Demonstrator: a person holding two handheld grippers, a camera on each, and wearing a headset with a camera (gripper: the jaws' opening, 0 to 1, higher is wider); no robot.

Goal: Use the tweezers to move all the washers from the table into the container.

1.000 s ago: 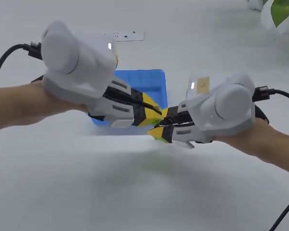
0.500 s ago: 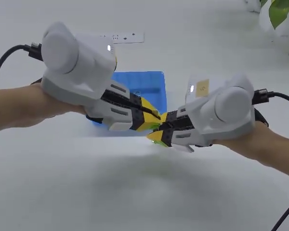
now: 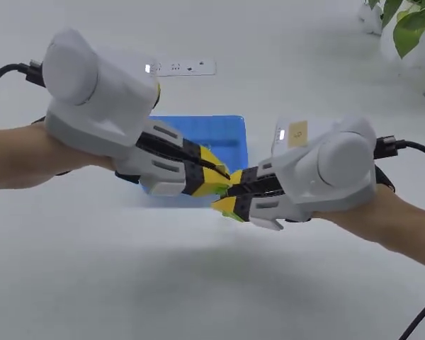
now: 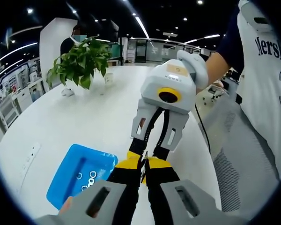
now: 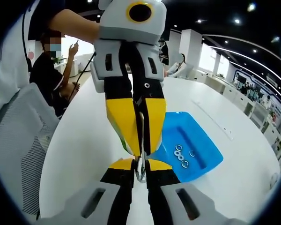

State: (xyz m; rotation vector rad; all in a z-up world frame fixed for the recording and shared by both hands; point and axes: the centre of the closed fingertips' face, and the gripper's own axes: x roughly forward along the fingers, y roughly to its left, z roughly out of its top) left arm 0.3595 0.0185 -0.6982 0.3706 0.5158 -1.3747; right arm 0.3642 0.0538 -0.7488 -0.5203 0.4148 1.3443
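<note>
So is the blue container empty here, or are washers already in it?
Not empty: several washers lie inside the blue container, visible in both gripper views.

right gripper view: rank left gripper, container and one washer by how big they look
1. left gripper, though it is nearest the camera, so its true size is unsure
2. container
3. washer

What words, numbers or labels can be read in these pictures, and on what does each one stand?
"Mersh", cut off at the edge: on the person's white shirt.
"3": on the same shirt.
Small print on the right gripper: too blurred to read.
Tan label on that gripper, head view: too small.
Marks on the power strip: too small.
</note>
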